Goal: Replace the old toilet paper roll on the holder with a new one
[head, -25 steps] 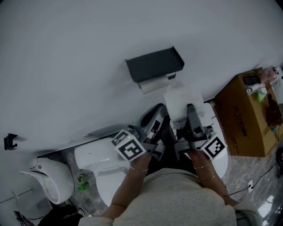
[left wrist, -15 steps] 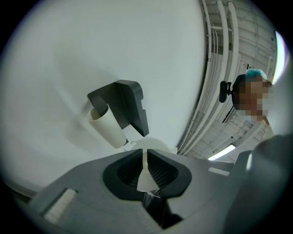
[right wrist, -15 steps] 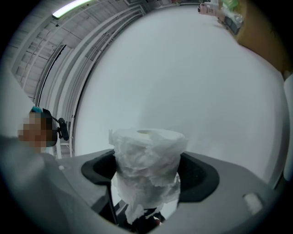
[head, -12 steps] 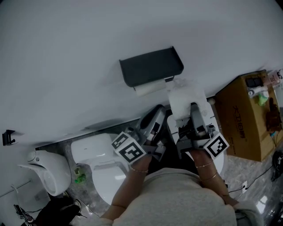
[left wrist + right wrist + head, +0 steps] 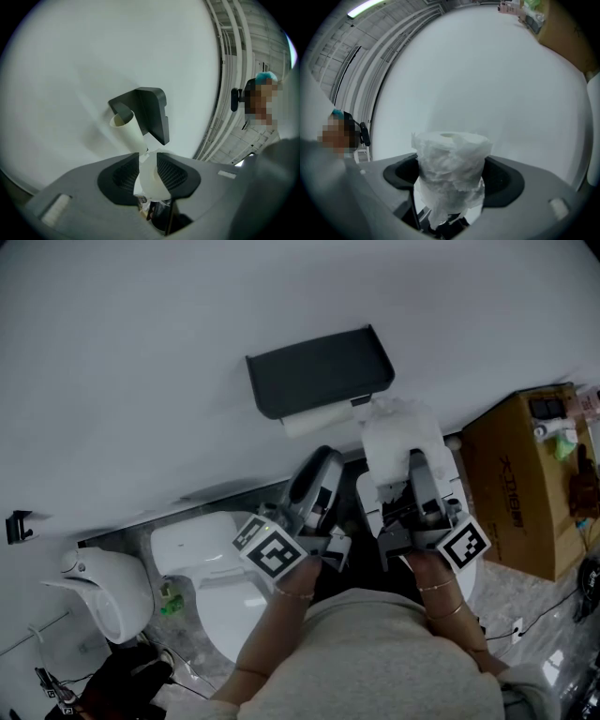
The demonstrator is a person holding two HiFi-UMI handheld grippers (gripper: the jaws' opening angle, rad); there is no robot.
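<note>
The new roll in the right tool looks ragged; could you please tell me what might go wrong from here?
The new roll has ragged outer sheets that could snag or tear on the holder. The old tube is still on the holder, so pushing the roll in now might knock it down towards the toilet.

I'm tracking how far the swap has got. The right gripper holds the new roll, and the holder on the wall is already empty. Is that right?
Not quite. The holder is not empty: the old roll, down to a nearly bare tube, hangs under it, as the head view shows. The rest stands: the right gripper does hold the new roll between its jaws.
</note>
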